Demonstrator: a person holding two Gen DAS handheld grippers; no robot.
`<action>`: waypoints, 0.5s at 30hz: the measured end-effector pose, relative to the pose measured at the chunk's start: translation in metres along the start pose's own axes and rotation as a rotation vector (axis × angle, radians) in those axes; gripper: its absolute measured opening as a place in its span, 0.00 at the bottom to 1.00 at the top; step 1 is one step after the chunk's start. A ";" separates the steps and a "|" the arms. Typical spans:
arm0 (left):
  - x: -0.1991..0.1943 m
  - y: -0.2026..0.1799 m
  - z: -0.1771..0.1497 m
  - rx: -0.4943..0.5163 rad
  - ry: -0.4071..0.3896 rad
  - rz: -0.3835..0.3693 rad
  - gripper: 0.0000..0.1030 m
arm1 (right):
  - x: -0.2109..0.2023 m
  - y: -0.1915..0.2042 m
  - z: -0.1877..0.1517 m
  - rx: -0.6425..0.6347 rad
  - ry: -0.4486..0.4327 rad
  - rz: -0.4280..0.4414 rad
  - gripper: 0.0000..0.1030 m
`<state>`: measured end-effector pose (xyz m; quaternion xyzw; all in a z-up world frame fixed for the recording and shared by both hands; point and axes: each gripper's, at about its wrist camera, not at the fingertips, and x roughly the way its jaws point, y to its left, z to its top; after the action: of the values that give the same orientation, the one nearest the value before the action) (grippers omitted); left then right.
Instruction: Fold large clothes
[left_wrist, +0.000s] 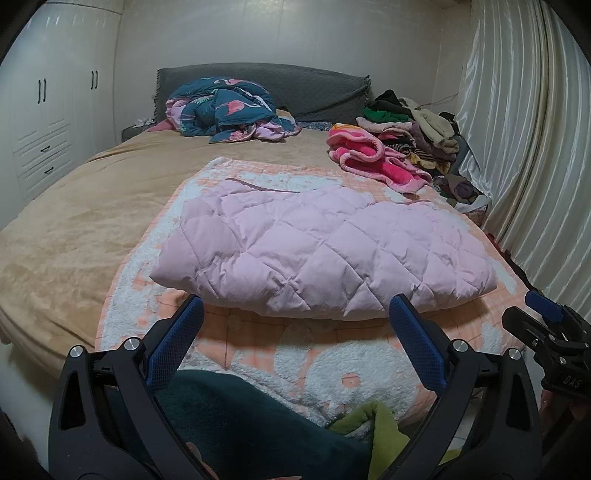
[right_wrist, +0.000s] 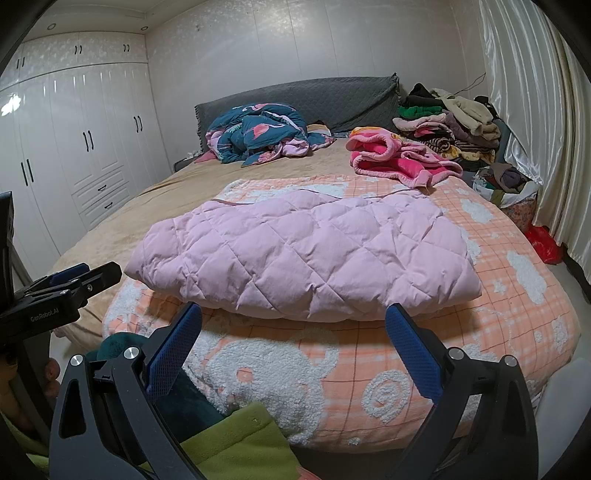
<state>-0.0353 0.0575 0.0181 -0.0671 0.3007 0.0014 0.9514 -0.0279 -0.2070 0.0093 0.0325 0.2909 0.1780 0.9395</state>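
I see the folded pink quilted jacket (left_wrist: 325, 251) lying on the peach fleece blanket (left_wrist: 295, 362) at the foot of the bed (left_wrist: 74, 221), long axis running left to right. My left gripper (left_wrist: 295, 325) and right gripper (right_wrist: 293, 325) both gape wide, empty.

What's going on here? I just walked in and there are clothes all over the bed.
A person is folding laundry with a handheld tool in each hand. The pink quilted padded coat lies folded on the peach-and-white fleece blanket. The left tool and right tool both hang open before it, holding nothing.
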 end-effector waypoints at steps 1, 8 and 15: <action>0.000 0.001 0.000 0.002 -0.001 0.005 0.91 | 0.000 0.000 0.000 -0.002 0.001 -0.001 0.96; 0.001 0.002 0.001 0.010 0.001 0.020 0.91 | -0.002 0.000 0.000 -0.005 -0.004 -0.005 0.96; 0.002 0.006 0.003 0.013 0.000 0.025 0.91 | -0.002 0.001 0.000 -0.007 -0.002 -0.007 0.96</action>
<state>-0.0323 0.0638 0.0187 -0.0573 0.3015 0.0115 0.9517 -0.0292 -0.2069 0.0102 0.0285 0.2894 0.1758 0.9405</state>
